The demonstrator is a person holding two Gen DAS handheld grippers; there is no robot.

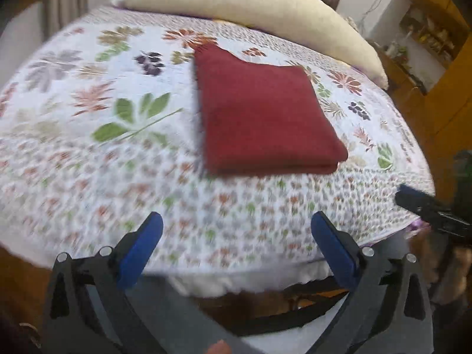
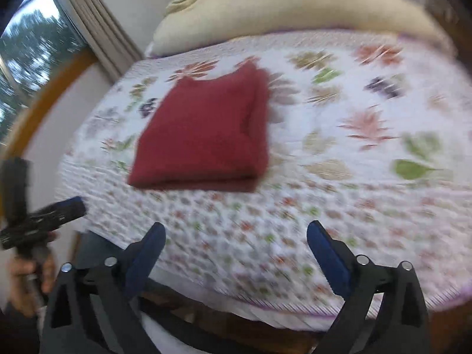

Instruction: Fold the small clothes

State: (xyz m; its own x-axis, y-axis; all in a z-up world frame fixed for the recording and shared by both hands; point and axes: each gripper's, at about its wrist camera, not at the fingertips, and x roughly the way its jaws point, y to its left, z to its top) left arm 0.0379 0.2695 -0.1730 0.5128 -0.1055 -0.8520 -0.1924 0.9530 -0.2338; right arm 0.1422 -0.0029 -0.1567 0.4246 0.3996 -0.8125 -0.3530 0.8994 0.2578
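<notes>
A: Quick pass. Where's the garment sitting?

B: The red cloth (image 1: 265,112) is lying folded into a neat rectangle on the floral bedspread (image 1: 88,135), roughly mid-bed, with a doubled fold edge facing the cameras. Nothing is touching it.

A: Left tool?

B: The left gripper (image 1: 236,230) is hovering over the near edge of the bed, blue pads (image 1: 141,250) spread wide apart, gripping nothing. It's sitting well short of the cloth.

A: Right one?

B: Same story. The right gripper (image 2: 236,239) is hanging above the near edge, pads splayed, empty. In its view the red cloth is lying ahead and a bit left of centre. The left gripper is also showing at that view's left edge, with a hand (image 2: 29,274) wrapping its handle.

A: Anything else worth tagging?

B: A cream pillow (image 1: 250,6) is resting along the far end of the bed, clear of the cloth. A window (image 2: 29,59) with a wooden frame is showing left in the right wrist view; shelves (image 1: 427,38) are showing far right in the left wrist view. Both frames are smearing with motion blur, so fine detail isn't readable.
</notes>
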